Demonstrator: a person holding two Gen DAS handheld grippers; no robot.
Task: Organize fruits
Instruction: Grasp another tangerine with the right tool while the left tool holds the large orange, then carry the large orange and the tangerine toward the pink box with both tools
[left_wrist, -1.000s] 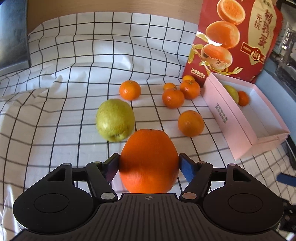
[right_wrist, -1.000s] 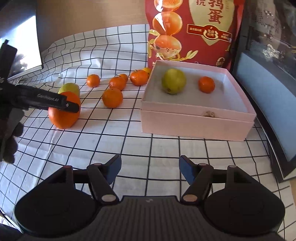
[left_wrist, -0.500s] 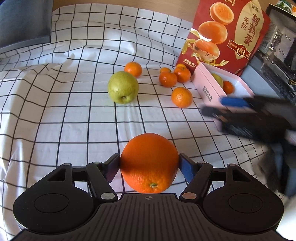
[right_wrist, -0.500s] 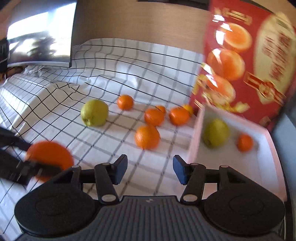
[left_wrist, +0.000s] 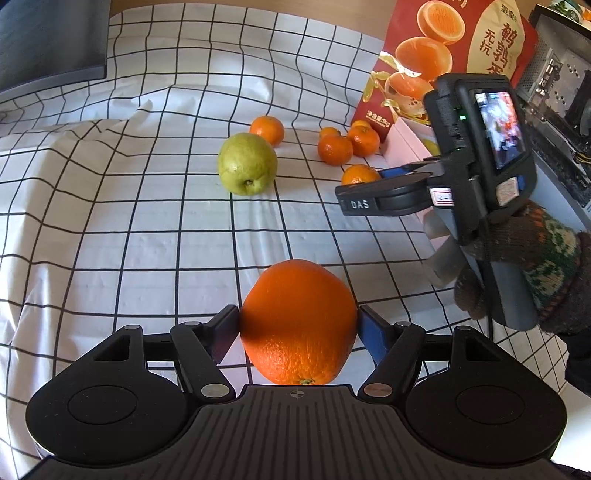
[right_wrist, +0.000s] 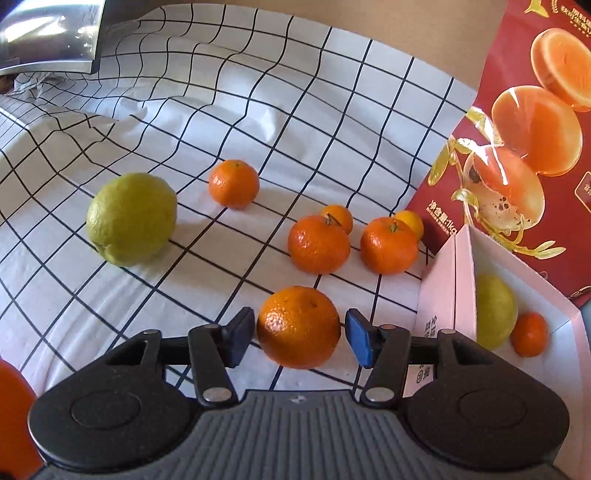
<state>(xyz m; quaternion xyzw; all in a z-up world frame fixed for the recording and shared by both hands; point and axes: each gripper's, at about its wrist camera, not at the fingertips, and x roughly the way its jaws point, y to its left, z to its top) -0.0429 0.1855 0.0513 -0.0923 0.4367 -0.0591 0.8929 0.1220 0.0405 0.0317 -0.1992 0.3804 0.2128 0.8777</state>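
Since a second ago my right gripper (right_wrist: 300, 338) has swung across from the pink box (right_wrist: 441, 291) toward the loose fruit, its jaws closing as it went. It now straddles the nearest mandarin (right_wrist: 298, 326): the dark left pad appears to touch the peel, while a thin gap shows at the blue right pad, so I do not count it as gripped. My left gripper (left_wrist: 299, 332) has shifted only a little and keeps the large orange (left_wrist: 299, 321) clamped between both pads, jaws wide, above the checked cloth (left_wrist: 147, 229).

Beyond the mandarin lie two more mandarins (right_wrist: 318, 243), with two smaller ones half hidden behind them, a lone one (right_wrist: 233, 183) and a green guava (right_wrist: 131, 218). Inside the box, a second guava (right_wrist: 495, 312) is cut off by the wall and a small mandarin (right_wrist: 530, 334) sits beside it. In the left wrist view the gloved hand (left_wrist: 535, 266) and its gripper body cover most of the box. The red bag (right_wrist: 524, 129) runs out of frame.
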